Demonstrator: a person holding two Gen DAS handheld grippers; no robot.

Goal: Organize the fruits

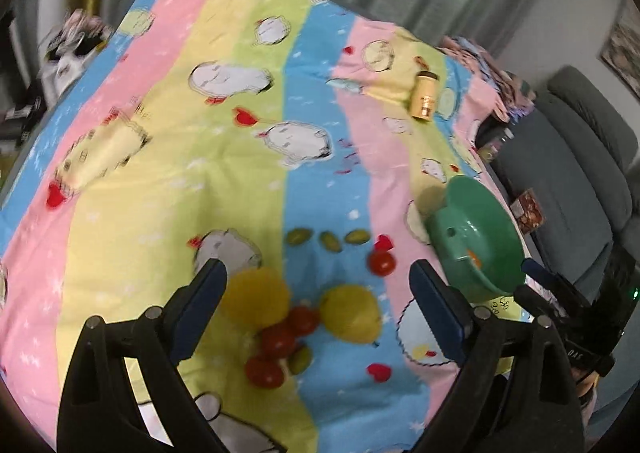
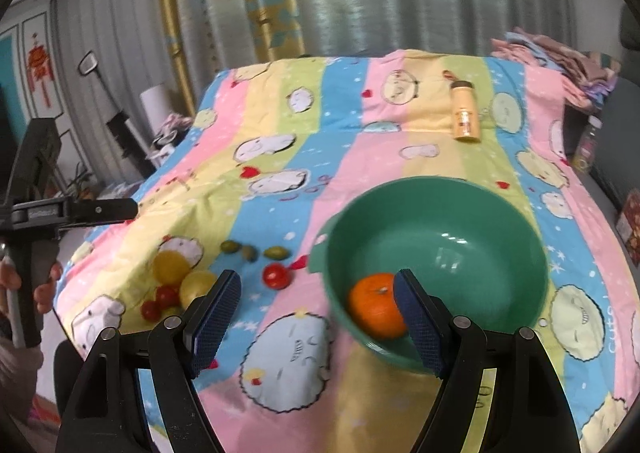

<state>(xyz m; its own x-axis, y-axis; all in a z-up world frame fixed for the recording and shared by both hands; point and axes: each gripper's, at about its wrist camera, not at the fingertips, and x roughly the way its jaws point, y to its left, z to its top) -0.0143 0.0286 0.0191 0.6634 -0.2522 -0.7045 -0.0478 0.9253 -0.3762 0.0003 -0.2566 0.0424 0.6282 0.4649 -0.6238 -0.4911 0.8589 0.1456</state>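
Left wrist view: two yellow fruits (image 1: pixel 256 297); four tomatoes (image 1: pixel 382 262); four olives (image 1: pixel 297 237); both tools released, empty.

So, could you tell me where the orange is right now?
In the right wrist view, the orange lies inside the green bowl, at its near left wall.

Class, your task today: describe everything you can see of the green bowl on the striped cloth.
The green bowl is a deep, round basin, glossy like plastic, with light glinting off its inner wall. A small tab with a hole juts from its rim on the side facing the loose fruit. It sits upright on the striped cartoon cloth, at the right of the fruit cluster. Inside lies one orange, resting against the near wall; the rest of the bowl is bare. Neither gripper touches it.
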